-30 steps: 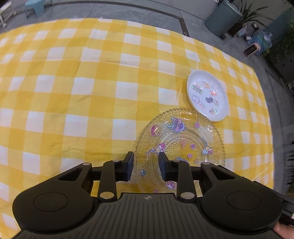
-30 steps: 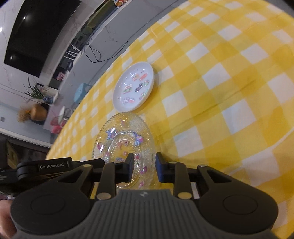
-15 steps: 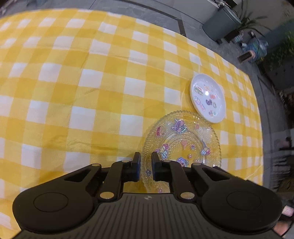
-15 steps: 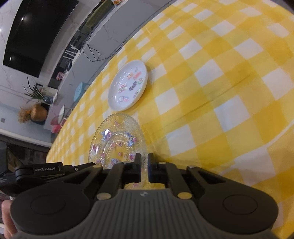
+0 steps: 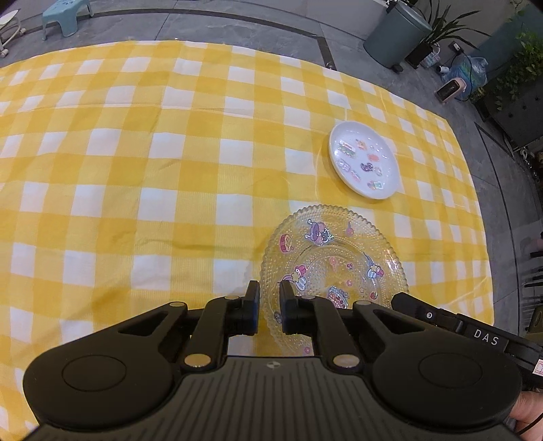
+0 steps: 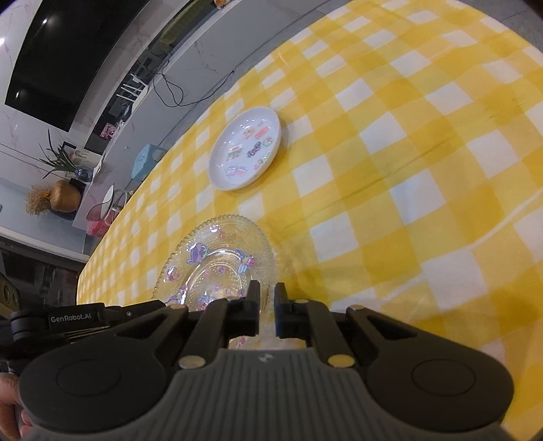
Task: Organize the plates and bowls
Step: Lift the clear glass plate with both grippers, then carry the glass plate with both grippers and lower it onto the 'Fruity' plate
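A clear beaded glass plate point(image 5: 334, 268) point(image 6: 217, 261) with cartoon stickers hangs just above the yellow checked tablecloth point(image 5: 135, 169). My left gripper point(image 5: 269, 300) is shut on its near left rim. My right gripper point(image 6: 267, 298) is shut on the opposite rim, and its black body reaches in at the right of the left wrist view. Beyond the glass plate lies a small white plate point(image 5: 364, 159) point(image 6: 246, 147) with printed pictures, flat on the cloth and untouched.
The table's far edge meets a grey floor with a bin point(image 5: 397, 34), plants and a blue stool point(image 5: 66, 13). In the right wrist view a wall, a dark screen point(image 6: 68, 44) and a low shelf lie past the table edge.
Both grippers closed onto the glass plate's rim from opposite sides. The plate then rose a little off the cloth with both hands.
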